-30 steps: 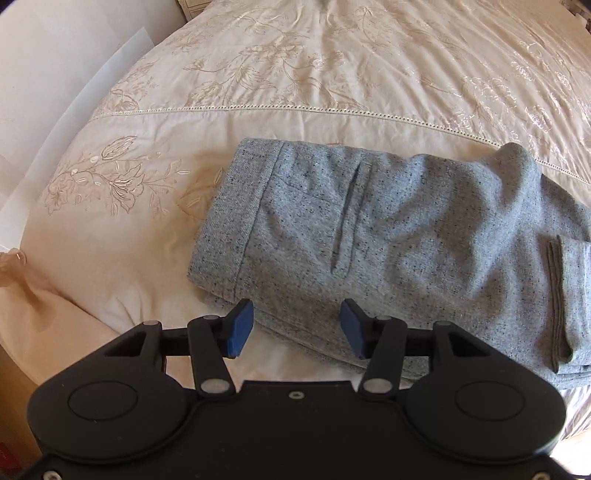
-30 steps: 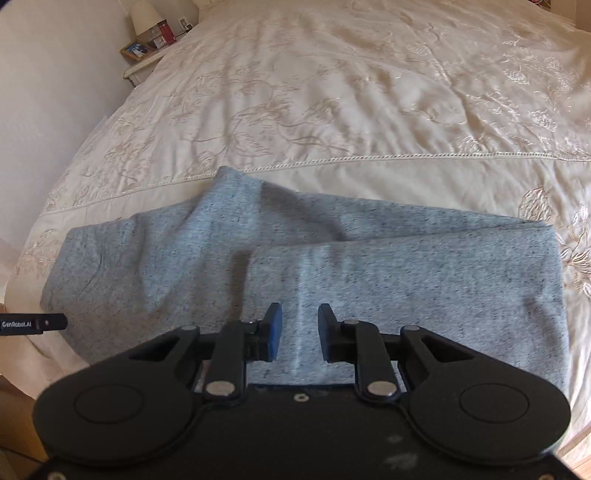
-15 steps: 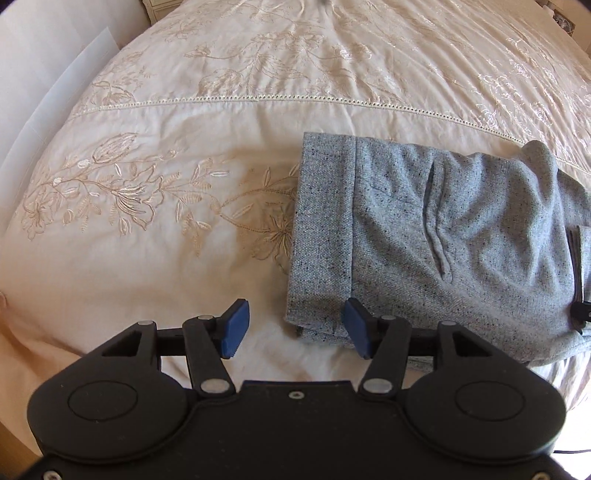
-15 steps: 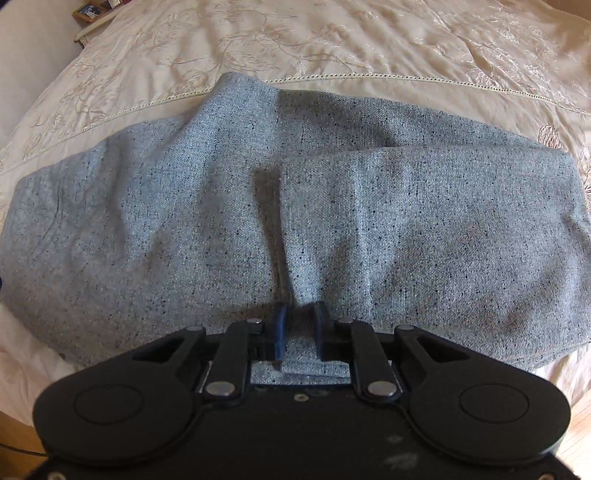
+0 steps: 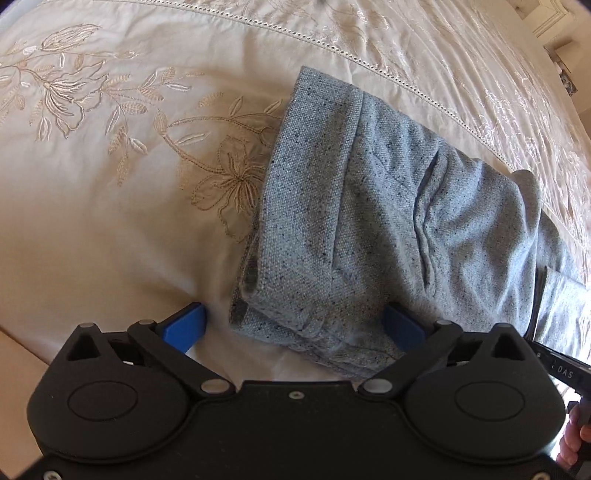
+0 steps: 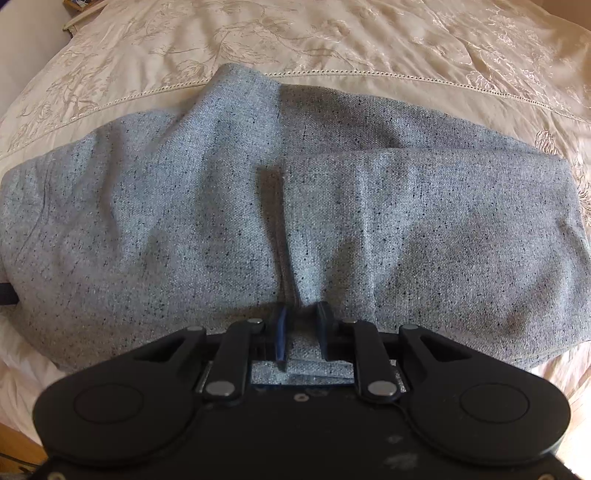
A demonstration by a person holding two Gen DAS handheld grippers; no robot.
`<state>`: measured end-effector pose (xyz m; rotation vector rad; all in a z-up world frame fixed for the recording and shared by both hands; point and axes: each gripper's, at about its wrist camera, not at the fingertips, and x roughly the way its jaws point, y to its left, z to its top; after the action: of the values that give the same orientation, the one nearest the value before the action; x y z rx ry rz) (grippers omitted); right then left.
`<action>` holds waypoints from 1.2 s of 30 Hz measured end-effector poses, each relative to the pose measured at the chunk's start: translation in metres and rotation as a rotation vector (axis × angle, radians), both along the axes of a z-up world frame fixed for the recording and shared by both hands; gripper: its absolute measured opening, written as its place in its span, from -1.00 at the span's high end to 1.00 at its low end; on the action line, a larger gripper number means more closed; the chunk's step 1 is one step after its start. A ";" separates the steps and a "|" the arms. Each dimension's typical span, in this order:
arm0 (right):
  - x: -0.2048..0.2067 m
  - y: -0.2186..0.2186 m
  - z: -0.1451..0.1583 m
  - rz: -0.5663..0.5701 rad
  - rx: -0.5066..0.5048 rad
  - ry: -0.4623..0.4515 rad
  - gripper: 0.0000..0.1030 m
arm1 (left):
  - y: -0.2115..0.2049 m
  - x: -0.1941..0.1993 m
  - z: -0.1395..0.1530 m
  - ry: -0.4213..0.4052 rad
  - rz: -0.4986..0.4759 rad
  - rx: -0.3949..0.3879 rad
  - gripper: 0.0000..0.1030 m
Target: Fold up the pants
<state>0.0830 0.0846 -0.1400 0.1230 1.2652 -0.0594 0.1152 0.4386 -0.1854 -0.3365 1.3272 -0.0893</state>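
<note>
One pants [image 5: 369, 229], one bedspread [image 5: 110, 184], two grippers

Both views are softly daylit and sharp; edges are bowed by the fisheye, and shadows are cast under the folds.

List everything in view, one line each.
pants: one, speckled grey, partly folded on the bedspread.
bedspread: one, cream with embroidered flowers, under the pants.
bedside table: one, wooden, far left corner, partly seen.
left tool: one, black with blue pads, jaws opening, straddling the waistband corner.
right tool: one, black with blue pads, jaws opening slightly, a fabric ridge between them.
hand: one, lower right edge, holding a black handle.
</note>
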 end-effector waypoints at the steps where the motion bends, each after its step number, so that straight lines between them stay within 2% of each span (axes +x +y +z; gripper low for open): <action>1: -0.001 0.000 0.000 -0.002 0.000 -0.001 0.62 | -0.002 0.002 0.000 -0.001 0.006 0.008 -0.96; 2: -0.001 -0.001 0.001 -0.002 0.001 -0.003 0.62 | -0.004 0.004 0.003 -0.017 0.011 0.020 -0.86; 3: -0.002 -0.002 0.003 -0.006 0.005 -0.006 0.62 | -0.007 0.005 0.007 -0.044 0.011 0.026 -0.54; 4: -0.003 -0.002 0.004 -0.010 0.009 -0.010 0.62 | -0.011 0.004 0.012 -0.069 0.001 0.025 -0.33; 6: -0.006 -0.006 0.010 -0.020 0.026 -0.025 0.62 | -0.021 0.003 0.024 -0.100 -0.034 0.069 0.25; 8: -0.011 -0.009 0.016 -0.039 0.043 -0.047 0.64 | -0.027 0.001 0.039 -0.148 -0.062 0.109 0.52; 12: -0.021 -0.009 0.025 -0.052 0.099 -0.069 0.87 | -0.026 -0.003 0.064 -0.216 -0.058 0.091 0.58; 14: -0.026 -0.004 0.020 -0.033 0.111 -0.050 0.91 | -0.029 -0.004 0.073 -0.244 -0.056 0.085 0.59; 15: -0.029 0.000 0.013 -0.017 0.117 -0.009 0.95 | -0.030 -0.006 0.078 -0.260 -0.057 0.082 0.59; 17: -0.036 0.003 0.002 -0.014 0.119 0.008 0.96 | -0.036 -0.009 0.088 -0.288 -0.074 0.074 0.59; 22: -0.039 0.000 -0.003 -0.014 0.142 0.011 0.96 | -0.063 -0.022 0.111 -0.371 -0.121 0.141 0.60; 25: -0.037 -0.009 0.009 0.046 0.193 0.002 0.95 | -0.077 -0.030 0.129 -0.408 -0.124 0.155 0.61; 29: -0.043 -0.034 0.038 0.065 0.320 -0.067 0.94 | -0.104 -0.041 0.160 -0.457 -0.118 0.162 0.62; 33: -0.045 -0.069 0.054 0.055 0.404 -0.108 0.93 | -0.153 -0.049 0.192 -0.513 -0.145 0.202 0.63; 36: -0.045 -0.098 0.060 0.056 0.416 -0.134 0.93 | -0.196 -0.053 0.210 -0.561 -0.186 0.212 0.64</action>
<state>0.0380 -0.0133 -0.0803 0.4430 1.1324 0.2580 0.0618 0.2421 0.0250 0.0002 0.7981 -0.1828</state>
